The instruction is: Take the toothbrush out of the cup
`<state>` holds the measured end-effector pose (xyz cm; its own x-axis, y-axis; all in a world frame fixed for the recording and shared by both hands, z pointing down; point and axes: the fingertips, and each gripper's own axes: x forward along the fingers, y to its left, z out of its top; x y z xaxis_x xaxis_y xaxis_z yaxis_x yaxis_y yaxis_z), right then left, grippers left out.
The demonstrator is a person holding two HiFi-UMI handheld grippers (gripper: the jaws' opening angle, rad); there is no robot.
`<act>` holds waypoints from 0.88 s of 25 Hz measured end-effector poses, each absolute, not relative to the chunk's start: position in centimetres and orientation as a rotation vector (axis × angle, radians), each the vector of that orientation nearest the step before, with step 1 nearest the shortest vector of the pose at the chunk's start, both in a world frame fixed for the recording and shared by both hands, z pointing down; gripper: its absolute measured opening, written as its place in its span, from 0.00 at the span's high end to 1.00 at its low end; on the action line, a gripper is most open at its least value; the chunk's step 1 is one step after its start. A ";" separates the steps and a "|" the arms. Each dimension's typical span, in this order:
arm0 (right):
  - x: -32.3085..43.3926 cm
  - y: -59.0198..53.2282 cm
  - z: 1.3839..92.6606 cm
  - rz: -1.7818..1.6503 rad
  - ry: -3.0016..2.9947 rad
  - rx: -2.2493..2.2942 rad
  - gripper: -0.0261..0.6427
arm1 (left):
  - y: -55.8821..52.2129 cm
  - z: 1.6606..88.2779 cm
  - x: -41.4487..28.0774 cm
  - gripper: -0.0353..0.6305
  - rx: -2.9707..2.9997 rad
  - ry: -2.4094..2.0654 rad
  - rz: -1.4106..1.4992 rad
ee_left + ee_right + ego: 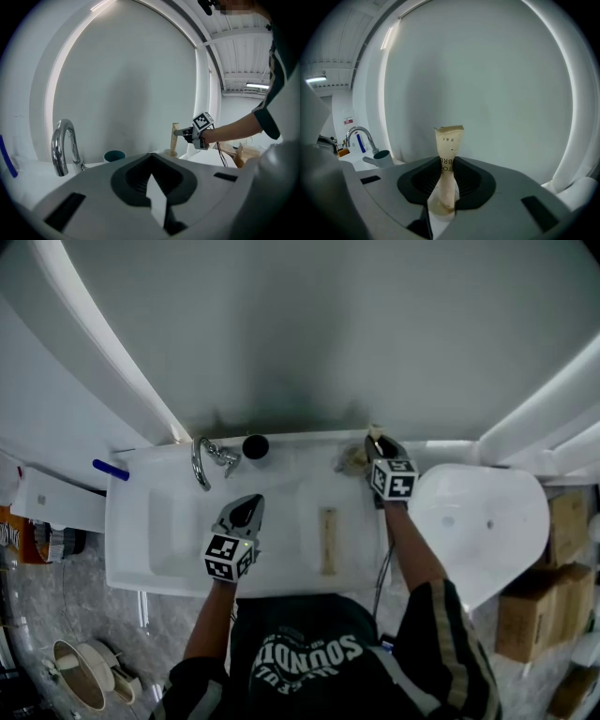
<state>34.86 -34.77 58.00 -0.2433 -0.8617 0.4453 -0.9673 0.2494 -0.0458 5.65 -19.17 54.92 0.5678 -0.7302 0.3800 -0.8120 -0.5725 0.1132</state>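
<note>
Now: toothbrush gripped, not yet clear of cup

Right tongs point(446, 165) clamp the upright tan paper-wrapped toothbrush point(449, 143), at 1 o'clock of the white basin point(159, 531). Its foot apparently sits in the small pale cup point(170, 153). Left tongs point(151, 161) closed, empty. Remaining: lift clear.

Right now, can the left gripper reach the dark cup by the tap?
Probably yes. The left gripper points toward the dark cup over bare sink, nothing lies between them, and the tap stands off to one side.
</note>
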 end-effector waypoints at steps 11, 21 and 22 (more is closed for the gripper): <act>34.3 -32.7 52.0 0.318 -2.288 1.661 0.85 | -19.3 54.6 7.3 0.95 2.571 -1.217 0.400; 35.5 -28.5 52.1 0.366 -2.274 1.623 0.85 | -19.6 55.0 10.9 0.95 2.616 -1.098 0.391; 35.6 -27.9 52.6 0.371 -2.265 1.610 0.85 | -19.6 55.2 11.3 0.95 2.620 -1.084 0.391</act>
